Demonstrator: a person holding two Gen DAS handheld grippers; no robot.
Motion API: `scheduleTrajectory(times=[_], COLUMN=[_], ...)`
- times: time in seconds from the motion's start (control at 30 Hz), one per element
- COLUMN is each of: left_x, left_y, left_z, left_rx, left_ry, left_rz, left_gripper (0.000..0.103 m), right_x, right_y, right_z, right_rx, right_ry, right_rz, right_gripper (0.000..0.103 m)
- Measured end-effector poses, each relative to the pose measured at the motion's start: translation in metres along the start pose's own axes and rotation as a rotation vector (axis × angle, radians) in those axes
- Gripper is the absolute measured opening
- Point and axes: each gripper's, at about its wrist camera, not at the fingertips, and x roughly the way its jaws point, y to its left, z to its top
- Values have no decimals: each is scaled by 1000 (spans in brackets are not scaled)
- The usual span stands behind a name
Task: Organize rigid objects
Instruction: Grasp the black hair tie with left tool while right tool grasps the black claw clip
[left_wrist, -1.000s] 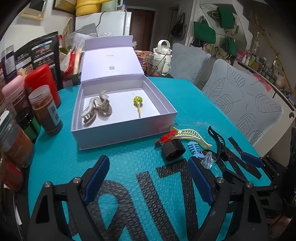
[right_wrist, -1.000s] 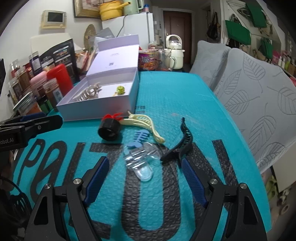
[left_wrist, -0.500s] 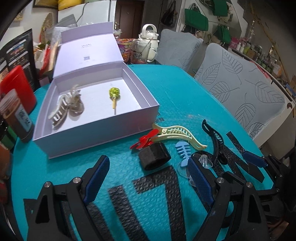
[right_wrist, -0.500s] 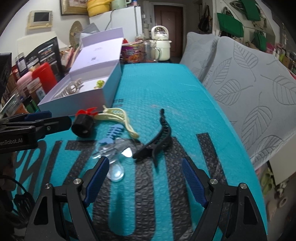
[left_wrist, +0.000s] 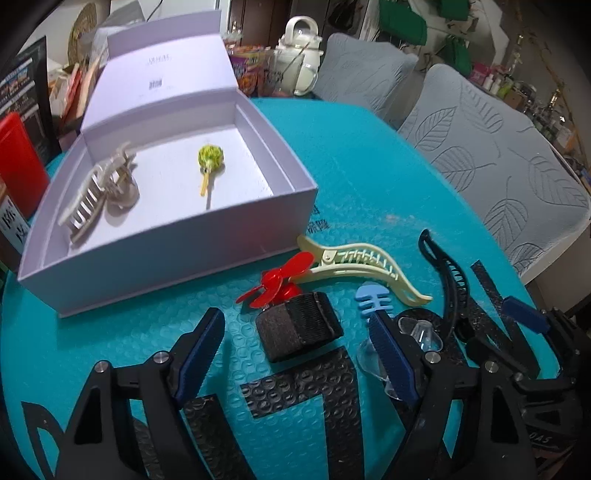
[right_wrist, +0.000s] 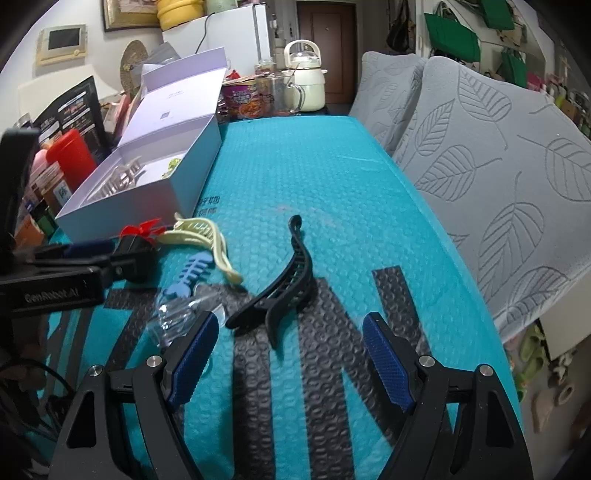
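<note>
Open lavender box (left_wrist: 221, 236) sits upper left on the teal worktop (left_wrist: 369, 166), w/ a beige claw clip (left_wrist: 98, 192) and green pin (left_wrist: 209, 159) already inside; loose pieces remain at frame centre. Step looks like pick-up approach: left hand-held gripper (left_wrist: 295, 345) wide open, empty, straddling the black band (left_wrist: 299, 326); right hand-held gripper (right_wrist: 290, 354) also wide open, empty, just short of the black hair clip (right_wrist: 284, 284). Next prob. needs lowering, then closing on each item.

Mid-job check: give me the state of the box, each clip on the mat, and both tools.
Lavender box: lid open, two pieces inside.
Beige claw clip: in box.
Green-headed pin: in box.
Cream clip: on mat, shut.
Black clip: on mat, unheld.
Black band with red fan: on mat.
Blue fishbone clip: on mat.
Left tool: open, empty.
Right tool: open, empty.
</note>
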Motion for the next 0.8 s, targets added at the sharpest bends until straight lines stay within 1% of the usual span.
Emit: scheduleTrajectory(times=[0.03,0.07,0.1,0.17,0.33,0.53,0.63,0.73,0.8], left_x=[2,5,6,12,12,3,-2,-6,-9], left_y=[1,1,2,2,-1,-2,-1,0,1], left_z=[0,0,0,0,-3,-10,-11,-10,-9], left_rx=[-6,-12,-15,-15,3,8,3,2,9], left_ry=[7,16,20,41,35,34,32,26,19], left_rz=[-6,-10,-11,-14,-25,-29,-48,-51,-41], left_gripper=[73,67,57,48,47,47,47,47,47], right_x=[1,2,3,5,11,18,24,30,36], right_y=[-1,-2,-2,-4,-7,-9,-10,-12,-13], right_z=[1,2,4,6,13,20,24,26,26], right_rx=[2,4,8,18,23,26,38,59,69], right_ry=[-1,-2,-1,0,2,-1,9,25,44], right_rz=[1,3,5,8,22,9,0,3,1], right_gripper=[81,81,81,81,81,81,78,69,59])
